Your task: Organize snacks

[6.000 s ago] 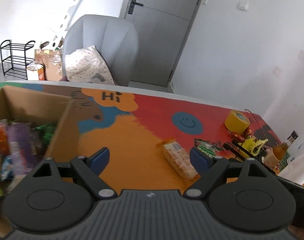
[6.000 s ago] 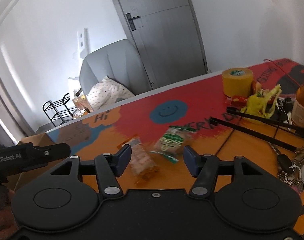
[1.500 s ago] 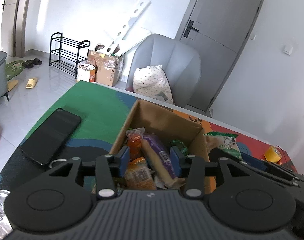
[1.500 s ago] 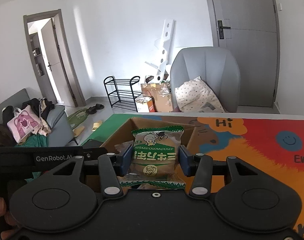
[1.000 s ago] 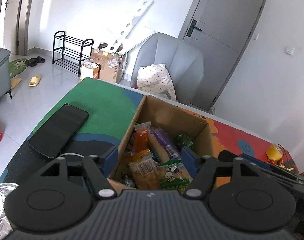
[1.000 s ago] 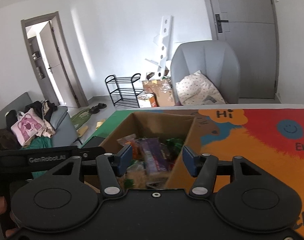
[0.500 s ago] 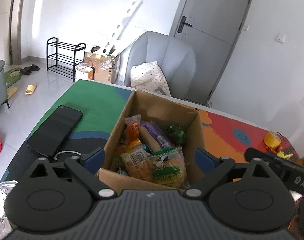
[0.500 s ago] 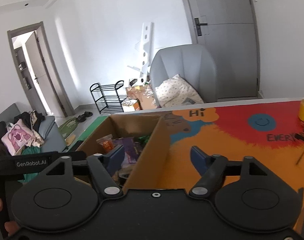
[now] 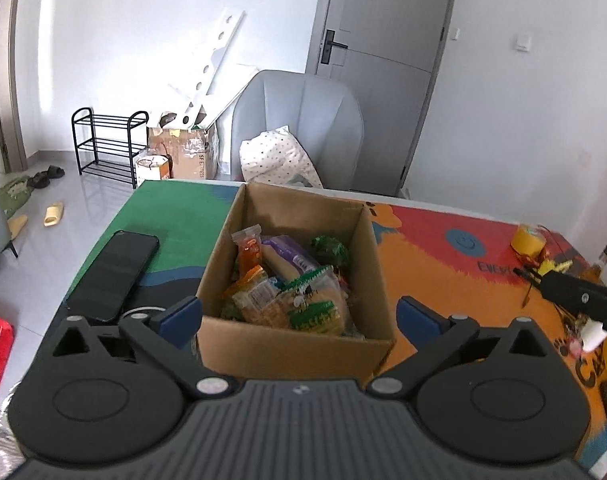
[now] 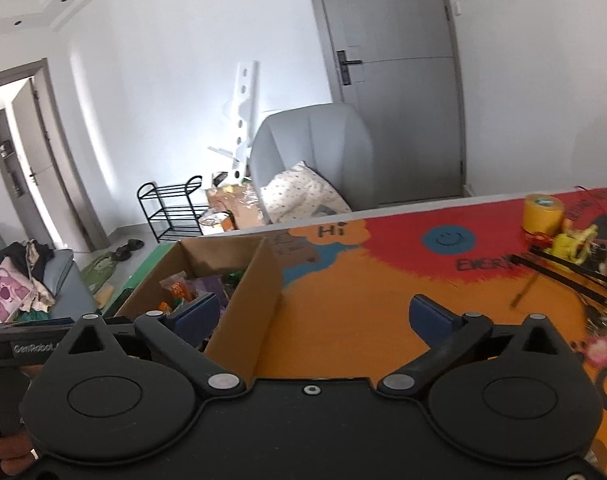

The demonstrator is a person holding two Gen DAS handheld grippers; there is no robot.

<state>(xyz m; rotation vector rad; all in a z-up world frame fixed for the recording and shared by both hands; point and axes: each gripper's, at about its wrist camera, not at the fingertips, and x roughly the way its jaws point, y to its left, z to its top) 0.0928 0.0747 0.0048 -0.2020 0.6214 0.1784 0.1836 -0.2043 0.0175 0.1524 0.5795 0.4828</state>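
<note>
An open cardboard box (image 9: 291,350) stands on the colourful table mat and holds several snack packs. A green and white pack (image 9: 315,308) and a clear orange pack (image 9: 255,294) lie on top near the front. My left gripper (image 9: 299,314) is open and empty, its fingers spread just in front of the box's near wall. My right gripper (image 10: 311,314) is open and empty, to the right of the box (image 10: 243,276), over the orange part of the mat. Its left finger (image 10: 191,316) overlaps the box's corner in the view.
A black phone (image 9: 113,274) lies on the green part of the mat left of the box. A yellow tape roll (image 10: 543,208), a yellow toy, black sticks and a bottle crowd the table's right end. A grey armchair (image 9: 299,128) stands behind the table.
Both grippers let their snack packs go into the box and opened wide. The left one drew back from the box. The right one swung right, away from the box, over the orange mat.
</note>
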